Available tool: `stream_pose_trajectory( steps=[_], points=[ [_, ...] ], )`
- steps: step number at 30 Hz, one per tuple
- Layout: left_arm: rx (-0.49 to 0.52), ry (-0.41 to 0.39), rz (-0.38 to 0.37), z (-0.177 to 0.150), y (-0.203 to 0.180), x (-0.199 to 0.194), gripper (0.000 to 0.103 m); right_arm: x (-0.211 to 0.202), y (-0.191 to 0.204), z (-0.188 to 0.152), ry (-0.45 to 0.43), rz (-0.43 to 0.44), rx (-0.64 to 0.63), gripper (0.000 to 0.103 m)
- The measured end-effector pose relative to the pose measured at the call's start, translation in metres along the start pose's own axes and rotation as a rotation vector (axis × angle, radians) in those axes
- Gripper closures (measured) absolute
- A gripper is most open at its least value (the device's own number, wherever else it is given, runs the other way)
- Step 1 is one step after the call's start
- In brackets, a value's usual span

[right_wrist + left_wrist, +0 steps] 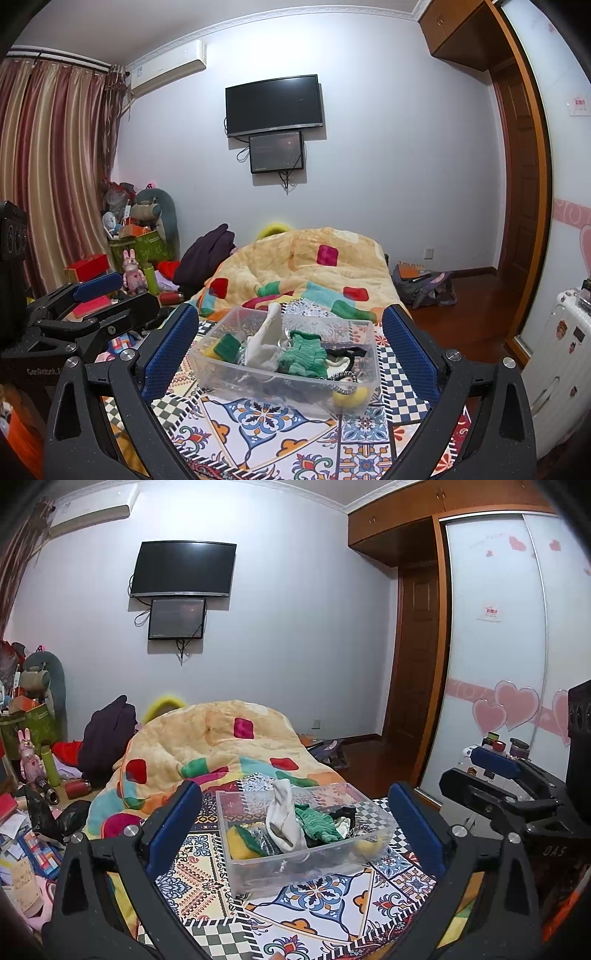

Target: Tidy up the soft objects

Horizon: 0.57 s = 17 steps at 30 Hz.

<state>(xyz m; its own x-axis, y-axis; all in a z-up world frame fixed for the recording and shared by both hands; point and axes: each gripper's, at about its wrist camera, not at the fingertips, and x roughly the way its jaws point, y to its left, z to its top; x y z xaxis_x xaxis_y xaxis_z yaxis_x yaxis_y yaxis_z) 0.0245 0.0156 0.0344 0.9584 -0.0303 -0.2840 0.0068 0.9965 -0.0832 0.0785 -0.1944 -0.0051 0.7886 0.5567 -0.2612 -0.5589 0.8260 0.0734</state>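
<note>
A clear plastic bin [258, 871] [229, 380] sits on the patterned bed cover. In it lie a white sock [282, 821] [264, 341] standing upright, a green knitted piece [317, 823] [304, 354], a yellow and green item [238, 840] [225, 347], a black piece and a yellow ball [351, 397]. My left gripper [295, 830] is open and empty, held back from the bin with the bin between its fingers in view. My right gripper [286, 350] is open and empty in the same way. The right gripper shows in the left wrist view [491, 771], the left one in the right wrist view [99, 295].
A bunched colourful quilt [221, 746] [314, 269] lies behind the bin. Clutter, boxes and toys [33, 746] [133, 251] fill the left side. A wardrobe with sliding doors [495, 646] stands to the right, with a white suitcase [561, 350] and a bag [421, 284] on the floor.
</note>
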Motion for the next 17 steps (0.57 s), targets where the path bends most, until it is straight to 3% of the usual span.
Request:
stream_pose_trajectory(
  steps=[17],
  points=[
    [0.003, 0.013, -0.005, -0.0012, -0.003, 0.0004, 0.0, 0.001, -0.0029, -0.002, 0.008, -0.014, 0.011, 0.0]
  ],
)
